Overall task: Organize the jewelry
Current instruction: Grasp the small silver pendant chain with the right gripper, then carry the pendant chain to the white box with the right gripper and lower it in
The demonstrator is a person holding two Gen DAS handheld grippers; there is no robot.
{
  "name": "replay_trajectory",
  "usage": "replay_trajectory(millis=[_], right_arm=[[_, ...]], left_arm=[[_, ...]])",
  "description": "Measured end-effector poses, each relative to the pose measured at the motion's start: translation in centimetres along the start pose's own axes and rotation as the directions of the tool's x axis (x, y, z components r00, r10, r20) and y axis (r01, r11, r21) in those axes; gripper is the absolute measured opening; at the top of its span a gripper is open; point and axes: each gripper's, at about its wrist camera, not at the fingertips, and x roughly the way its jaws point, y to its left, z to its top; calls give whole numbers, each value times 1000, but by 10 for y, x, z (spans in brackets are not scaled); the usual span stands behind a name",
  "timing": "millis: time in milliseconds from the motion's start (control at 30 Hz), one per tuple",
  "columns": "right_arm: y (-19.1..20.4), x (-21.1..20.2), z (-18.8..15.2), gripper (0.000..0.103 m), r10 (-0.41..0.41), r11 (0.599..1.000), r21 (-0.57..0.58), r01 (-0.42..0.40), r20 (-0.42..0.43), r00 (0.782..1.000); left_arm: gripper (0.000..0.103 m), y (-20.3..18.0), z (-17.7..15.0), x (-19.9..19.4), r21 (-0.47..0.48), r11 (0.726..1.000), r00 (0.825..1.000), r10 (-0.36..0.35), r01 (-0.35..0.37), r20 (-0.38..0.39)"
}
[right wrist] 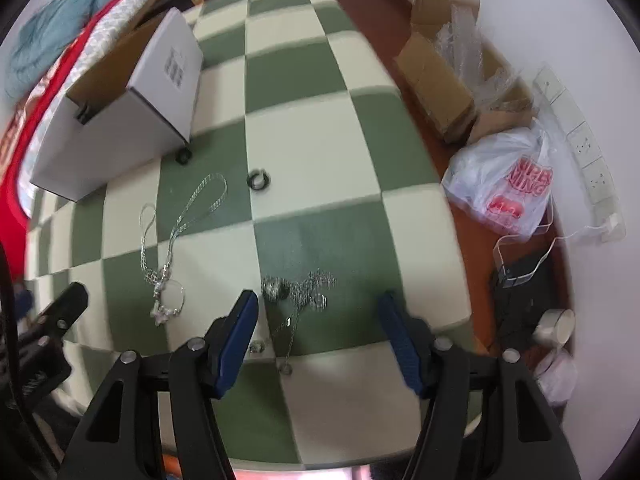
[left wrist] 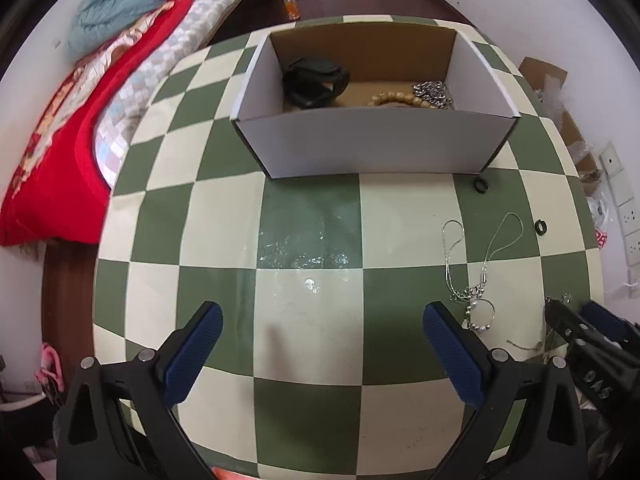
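Right gripper [right wrist: 318, 332], jaws spread, hovers over a tangled thin silver chain necklace [right wrist: 304, 294] lying just ahead, between its fingertips. Limp, light and slippery, the chain probably grips best at its bunched cluster. Left gripper [left wrist: 322, 350], also spread, holds nothing.

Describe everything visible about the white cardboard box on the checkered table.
The open-topped white cardboard box has a brown inside and a printed label on one side. It stands upright on the green-and-cream checkered table. Inside lie a black strap-like item, a wooden bead bracelet and a silver chain. A small black ring lies by one corner; contact is unclear.
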Motion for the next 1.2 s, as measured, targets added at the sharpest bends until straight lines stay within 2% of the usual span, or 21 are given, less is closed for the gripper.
replay_trajectory(millis=[33, 67, 100, 200, 267, 300, 333, 400, 433, 467, 500, 533, 567, 600, 833, 967, 1067, 1200], right_arm=[[5, 0, 0, 46, -31, 999, -26, 31, 16, 999], [7, 0, 0, 24, -43, 998, -37, 44, 30, 999], [9, 0, 0, 10, -48, 997, -51, 51, 45, 998], [-4, -1, 1, 10, -18, 1000, -19, 19, 40, 999], [-19, -1, 3, 10, -11, 1000, 19, 10, 34, 999], [-26, -1, 4, 10, -12, 999, 35, 11, 32, 999], [-32, -2, 5, 10, -14, 999, 48, 12, 31, 999], [-43, -2, 5, 10, -6, 997, 74, 4, 26, 1000], [-46, -2, 4, 10, -2, 997, 83, 0, 24, 1000], [-48, -2, 4, 10, 0, 996, 89, -2, 22, 1000], [-49, -3, 4, 10, 0, 996, 91, -2, 21, 1000], [-50, -3, 3, 10, 1, 996, 93, -3, 21, 1000], [-50, -3, 4, 10, 1, 996, 92, -3, 20, 1000], [-50, -3, 3, 10, 5, 996, 91, -7, 17, 1000], [-38, -7, 0, 10, 64, 994, 85, -65, 13, 998], [-24, -8, -2, 10, 142, 986, 88, -141, 2, 990], [-9, -11, -6, 10, 189, 979, 79, -187, -9, 982], [6, -27, -6, 10, 228, 971, 71, -229, 19, 973]], left_arm=[[102, 0, 1, 1, -6, 1000, 1000, -7, 7, -6], [102, -3, 2, 2, -7, 1000, 1000, -20, 20, -10], [102, -6, 3, 4, -5, 999, 999, -36, 36, -15], [102, -26, 6, 6, 22, 995, 994, -100, 101, -42], [102, -44, 7, 10, 73, 988, 989, -131, 136, -72], [100, -53, 6, 13, 104, 983, 986, -142, 151, -85], [95, -62, 4, 16, 140, 979, 986, -134, 147, -97], [75, -74, 0, 22, 191, 972, 986, -117, 138, -117], [67, -75, -2, 21, 190, 969, 984, -142, 160, -105], [52, -74, -3, 19, 184, 968, 983, -155, 171, -98], [44, -73, -2, 17, 184, 966, 981, -170, 184, -91], [15, -73, -2, 15, 186, 965, 981, -171, 185, -88], [3, -72, -2, 13, 186, 964, 980, -175, 190, -94], [0, -69, -2, 13, 183, 965, 980, -174, 190, -101], [0, -19, -17, 5, 122, 980, 985, -148, 158, -86], [0, 10, -31, -3, 100, 986, 989, -127, 134, -78], [0, 30, -36, -12, 60, 988, 988, -135, 140, -68], [0, 48, -32, -33, 15, 985, 984, -174, 174, -25]])
